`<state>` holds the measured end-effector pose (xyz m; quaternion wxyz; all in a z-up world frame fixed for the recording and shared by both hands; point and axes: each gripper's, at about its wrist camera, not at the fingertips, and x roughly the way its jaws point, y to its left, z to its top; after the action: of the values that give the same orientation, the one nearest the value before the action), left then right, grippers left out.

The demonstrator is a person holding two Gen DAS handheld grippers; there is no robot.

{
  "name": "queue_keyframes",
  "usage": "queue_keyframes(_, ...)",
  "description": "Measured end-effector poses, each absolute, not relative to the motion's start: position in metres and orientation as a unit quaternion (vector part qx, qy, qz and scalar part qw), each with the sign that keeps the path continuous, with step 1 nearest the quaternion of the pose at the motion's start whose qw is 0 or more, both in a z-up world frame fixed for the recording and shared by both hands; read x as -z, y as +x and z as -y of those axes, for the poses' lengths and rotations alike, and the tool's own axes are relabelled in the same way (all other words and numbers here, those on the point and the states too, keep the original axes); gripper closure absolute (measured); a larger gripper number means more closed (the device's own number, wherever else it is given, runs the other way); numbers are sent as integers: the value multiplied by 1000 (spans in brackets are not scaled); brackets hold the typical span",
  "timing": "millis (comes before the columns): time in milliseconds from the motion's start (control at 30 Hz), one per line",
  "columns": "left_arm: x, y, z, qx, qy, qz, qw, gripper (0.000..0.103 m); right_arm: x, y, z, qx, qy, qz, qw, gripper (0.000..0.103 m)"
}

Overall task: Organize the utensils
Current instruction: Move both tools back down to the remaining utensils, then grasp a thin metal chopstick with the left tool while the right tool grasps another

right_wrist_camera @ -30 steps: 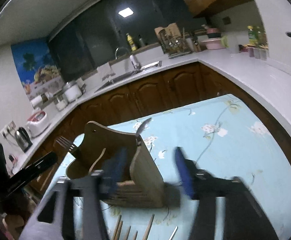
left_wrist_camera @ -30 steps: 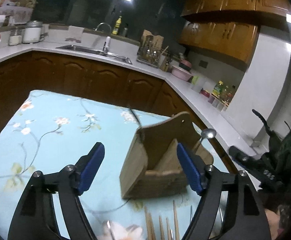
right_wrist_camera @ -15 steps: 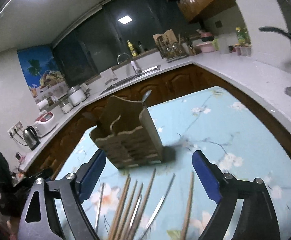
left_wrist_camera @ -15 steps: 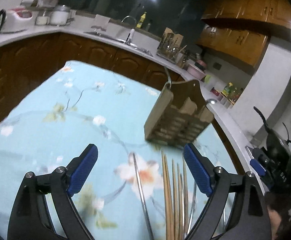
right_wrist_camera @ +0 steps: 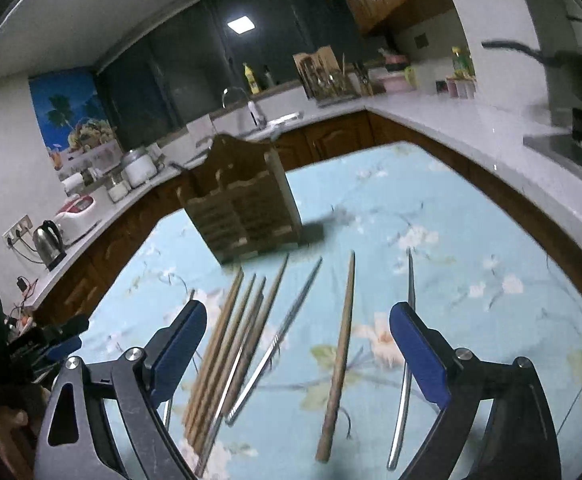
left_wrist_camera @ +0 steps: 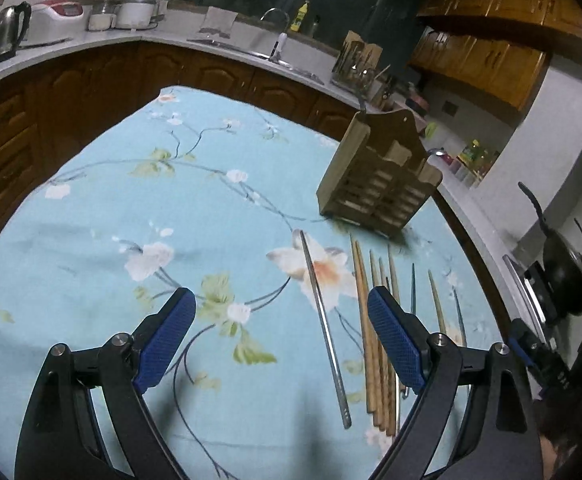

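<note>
A wooden utensil holder (left_wrist_camera: 375,188) (right_wrist_camera: 247,208) stands upright on the flowered blue tablecloth (left_wrist_camera: 131,208). In front of it lie several wooden chopsticks (left_wrist_camera: 367,320) (right_wrist_camera: 227,344) and metal chopsticks (left_wrist_camera: 323,320) (right_wrist_camera: 279,336), side by side. One wooden chopstick (right_wrist_camera: 341,340) lies apart from the bundle. My left gripper (left_wrist_camera: 279,300) hovers open above the cloth, left of the chopsticks. My right gripper (right_wrist_camera: 297,316) is above the chopsticks with its jaws opening, and nothing is gripped between them.
A white counter (left_wrist_camera: 219,46) on brown cabinets wraps around the table, with a kettle (left_wrist_camera: 5,34), a rice cooker (left_wrist_camera: 61,14), a sink tap (left_wrist_camera: 275,16) and a dish rack (left_wrist_camera: 357,60). A black wok (left_wrist_camera: 563,276) sits at the right.
Both grippers have drawn back from the utensil holder, which now looks smaller and farther. Both pairs of jaws stand wider. The chopsticks on the cloth have come into full view.
</note>
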<state>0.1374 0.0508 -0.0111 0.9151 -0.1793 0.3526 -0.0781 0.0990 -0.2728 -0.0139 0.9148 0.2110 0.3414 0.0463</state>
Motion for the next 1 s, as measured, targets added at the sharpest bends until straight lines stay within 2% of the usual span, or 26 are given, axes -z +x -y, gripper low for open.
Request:
queue_keyframes(667,9,169,-36,86,-143,-393,904,13,22,124,272,-45,222,-374,899,11)
queue_keyframes(833,9,185,-24,98,-127,-405,900,14,27,140,268,-54,223,-387,893,26)
queue_keyframes(933,12,196,-17,108,-125,-414,895,20,34,152,266,-57,226,-403,885,35)
queue_keyframes(1000,16,205,-12,115,-117,-424,890,27,38,159,264,-59,228,-410,881,38)
